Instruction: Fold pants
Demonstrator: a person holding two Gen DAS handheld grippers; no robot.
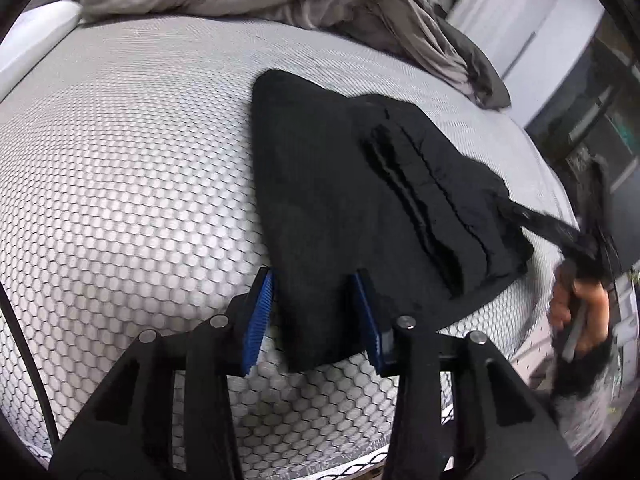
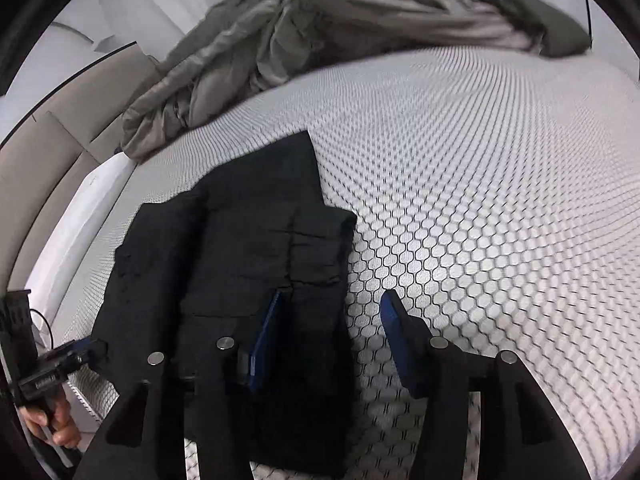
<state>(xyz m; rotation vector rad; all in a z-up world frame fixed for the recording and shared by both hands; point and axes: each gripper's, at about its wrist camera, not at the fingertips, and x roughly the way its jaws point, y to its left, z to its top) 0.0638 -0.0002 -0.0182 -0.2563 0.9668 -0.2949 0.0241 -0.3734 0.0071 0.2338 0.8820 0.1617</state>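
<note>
I have the black, soft-woven pants [image 1: 360, 184] lying partly folded on the white mattress with its hexagon-mesh cover [image 1: 120, 168], near the edge closest to me, with a thick seamed band running across the top layer. They look light and limp to me, the sort of cloth that sags and slides out of shape when lifted at one point only, so I would take hold at the near corners of the doubled edge, both at once, and keep the layers pinched together. My left gripper [image 1: 316, 312] is partly open with its blue ribbed pads either side of the near corner; the cloth sits between them, but I cannot see the pads pressing on it. My right gripper [image 2: 332, 336] is about half open: its left pad lies over the cloth's near edge, its right pad over bare mattress, and it grips nothing. In the left view the other hand [image 1: 576, 308] and its handle are blurred at the mattress edge. A crumpled grey-brown duvet [image 2: 304, 36] is heaped at the far end, well apart from the pants, so nothing blocks a fold; only the mesh cover might drag on the fabric.
</note>
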